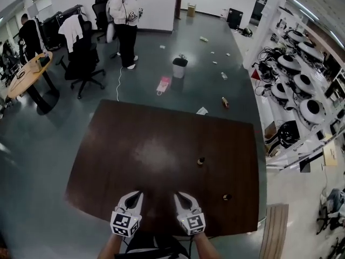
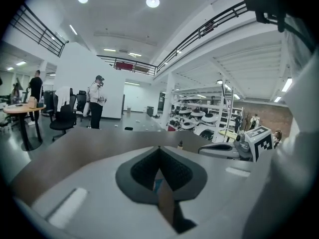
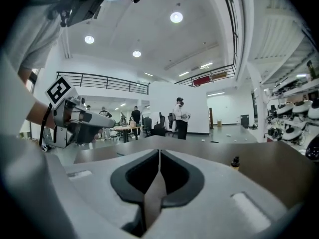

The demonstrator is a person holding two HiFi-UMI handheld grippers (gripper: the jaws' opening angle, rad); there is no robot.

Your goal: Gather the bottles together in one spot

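The left gripper [image 1: 135, 195] and the right gripper [image 1: 182, 195] hover side by side over the near edge of a dark brown table [image 1: 135, 144], a little apart, both pointing across it. Each gripper's own view shows its jaws pressed together at the tips with nothing held between them, so both are closed and empty. One small bottle [image 1: 201, 160] stands on the table ahead of the right gripper, toward the middle. A second bottle [image 1: 227, 197] stands nearer the front right corner, to the right of the right gripper. The two are well apart from each other and from both grippers. On the grey floor beyond the table, a brown bottle [image 1: 225, 102] lies near the far right corner. A small bin [image 1: 179, 67] stands farther back, with bits of litter around it. A person [image 1: 126, 23] stands at the back of the room, beside a black office chair [image 1: 83, 58].
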